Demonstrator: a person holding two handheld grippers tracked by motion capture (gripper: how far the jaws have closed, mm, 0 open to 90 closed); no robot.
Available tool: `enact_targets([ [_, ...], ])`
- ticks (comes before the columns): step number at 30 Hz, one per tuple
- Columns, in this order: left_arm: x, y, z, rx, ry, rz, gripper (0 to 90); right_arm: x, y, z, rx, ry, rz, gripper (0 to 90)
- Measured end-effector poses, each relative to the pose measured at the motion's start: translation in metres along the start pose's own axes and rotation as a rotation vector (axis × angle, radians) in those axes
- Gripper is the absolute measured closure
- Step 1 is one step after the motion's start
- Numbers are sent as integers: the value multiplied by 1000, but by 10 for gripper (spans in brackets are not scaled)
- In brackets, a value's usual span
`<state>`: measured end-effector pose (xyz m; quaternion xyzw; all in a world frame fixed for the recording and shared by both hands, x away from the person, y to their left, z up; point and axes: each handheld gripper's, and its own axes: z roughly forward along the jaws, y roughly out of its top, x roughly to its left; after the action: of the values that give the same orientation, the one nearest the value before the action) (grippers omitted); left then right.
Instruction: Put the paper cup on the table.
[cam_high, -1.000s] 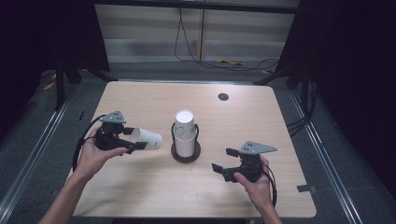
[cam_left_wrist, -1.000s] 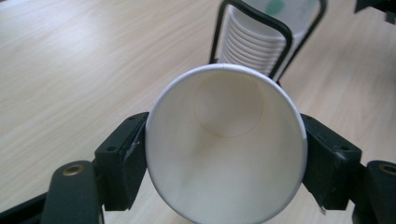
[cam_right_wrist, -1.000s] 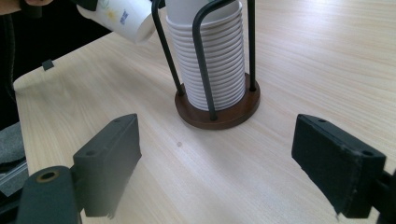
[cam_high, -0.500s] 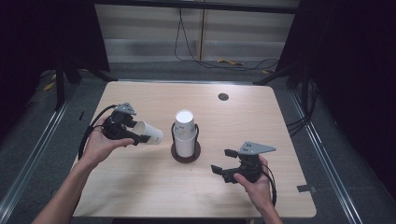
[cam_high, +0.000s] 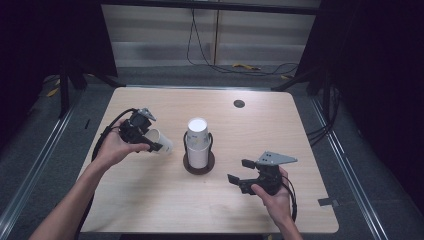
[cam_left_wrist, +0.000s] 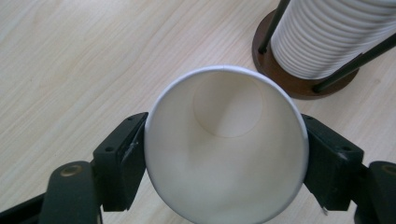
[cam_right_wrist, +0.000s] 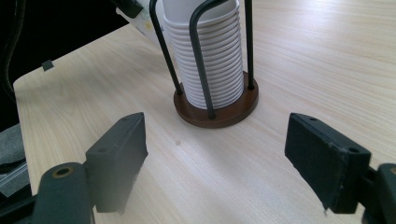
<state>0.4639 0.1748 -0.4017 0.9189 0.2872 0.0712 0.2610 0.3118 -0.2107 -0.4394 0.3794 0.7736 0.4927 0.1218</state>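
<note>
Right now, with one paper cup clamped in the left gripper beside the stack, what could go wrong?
1. The left gripper grips the paper cup by its thin wall near the rim; more squeeze could crush it.
2. The cup stack sits close by in its wire holder; a careless sweep might knock it.
3. The right gripper, empty with fingers just closing, points at the holder's base and could nudge it if advanced.

Pale wooden table (cam_high: 150, 200), a round-based wire cup holder (cam_high: 199, 165) of stacked paper cups (cam_high: 198, 142) at its middle, a dark grommet (cam_high: 239, 104) near the far edge
</note>
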Motion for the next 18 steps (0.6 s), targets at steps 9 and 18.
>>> enact_targets([
  [9,4,5,10,57,18,15,241,-3,-1,-5,-28,-30,22,227],
  [18,10,6,20,84,12,-3,236,-3,-1,-3,-21,-26,20,228],
])
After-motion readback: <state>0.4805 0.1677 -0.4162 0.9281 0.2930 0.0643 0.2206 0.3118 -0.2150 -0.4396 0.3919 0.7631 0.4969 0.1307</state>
